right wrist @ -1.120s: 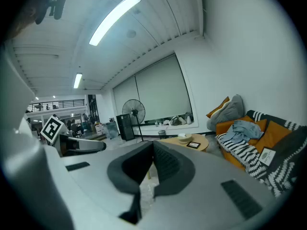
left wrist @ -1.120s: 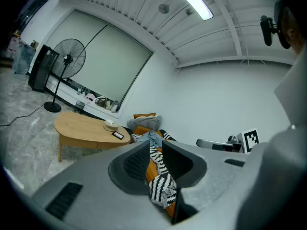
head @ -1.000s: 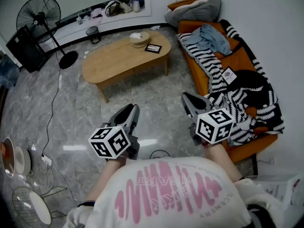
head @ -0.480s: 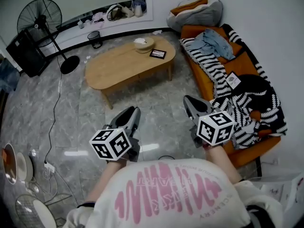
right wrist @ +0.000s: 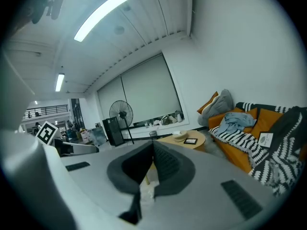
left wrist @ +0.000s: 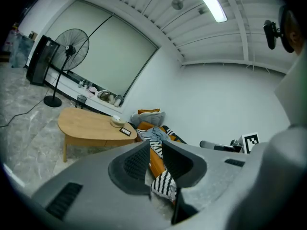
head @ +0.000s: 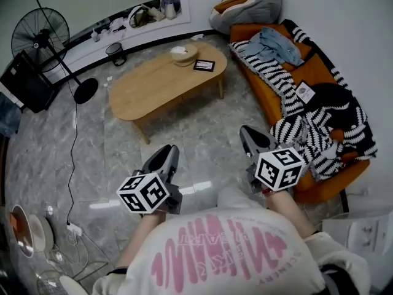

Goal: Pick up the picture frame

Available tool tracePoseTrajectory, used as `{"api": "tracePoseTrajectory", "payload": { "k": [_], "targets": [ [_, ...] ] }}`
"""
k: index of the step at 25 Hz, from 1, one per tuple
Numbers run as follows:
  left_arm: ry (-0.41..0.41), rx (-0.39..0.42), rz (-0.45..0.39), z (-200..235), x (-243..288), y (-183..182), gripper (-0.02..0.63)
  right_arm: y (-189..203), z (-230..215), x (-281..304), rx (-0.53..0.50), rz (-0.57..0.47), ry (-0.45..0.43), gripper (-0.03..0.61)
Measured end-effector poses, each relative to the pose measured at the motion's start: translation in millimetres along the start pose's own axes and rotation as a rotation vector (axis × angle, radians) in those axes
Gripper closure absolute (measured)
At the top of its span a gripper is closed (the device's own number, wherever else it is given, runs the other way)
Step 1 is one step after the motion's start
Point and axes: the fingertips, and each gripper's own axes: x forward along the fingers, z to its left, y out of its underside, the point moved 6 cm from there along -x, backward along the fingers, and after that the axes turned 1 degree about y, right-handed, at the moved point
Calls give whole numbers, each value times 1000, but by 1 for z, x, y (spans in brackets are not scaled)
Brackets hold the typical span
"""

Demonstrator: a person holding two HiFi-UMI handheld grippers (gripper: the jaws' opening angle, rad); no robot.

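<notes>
The picture frame (head: 204, 65), small and dark with a pale centre, lies flat near the far right end of the oval wooden coffee table (head: 147, 88), beside a pale bowl (head: 183, 53). It also shows in the left gripper view as the frame (left wrist: 125, 131) and in the right gripper view as the frame (right wrist: 190, 141). Both grippers are held low in front of the person, well short of the table. My left gripper (head: 171, 150) has its jaws a narrow gap apart, with nothing between them. My right gripper (head: 248, 131) is shut and empty.
An orange sofa (head: 310, 82) piled with striped blankets and clothes runs along the right. A standing fan (head: 42, 32), a black box and a small bin (head: 114, 50) stand at the far left. A cable (head: 74, 141) trails over the grey marble floor, and plates lie at the lower left.
The person has walked forward, so both grippers have advanced over the floor towards the table. The floor clutter at the left has slid down the picture. Neither gripper's jaws have changed.
</notes>
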Motion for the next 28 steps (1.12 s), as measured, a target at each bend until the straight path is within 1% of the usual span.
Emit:
{"api": "tracePoseTrajectory", "payload": {
  "k": [5, 8, 11, 16, 21, 24, 28],
  "targets": [
    [-3, -29, 39, 11, 21, 12, 532, 4, -15, 22, -6, 39, 2, 572],
    [-20, -44, 41, 24, 39, 6, 532, -1, -30, 45, 2, 40, 1, 572],
    [-41, -49, 38, 35, 62, -7, 532, -9, -45, 75, 7, 50, -17, 572],
    [-55, -42, 19, 40, 118, -40, 532, -43, -79, 131, -9, 56, -64, 572],
    [-68, -46, -18, 42, 182, -74, 532, -84, -119, 183, -39, 58, -114, 572],
    [-76, -47, -54, 44, 217, -95, 532, -108, -141, 211, -64, 54, -144, 572],
    [-33, -33, -97, 37, 256, -114, 532, -131, -166, 238, -85, 40, -181, 572]
  ]
}}
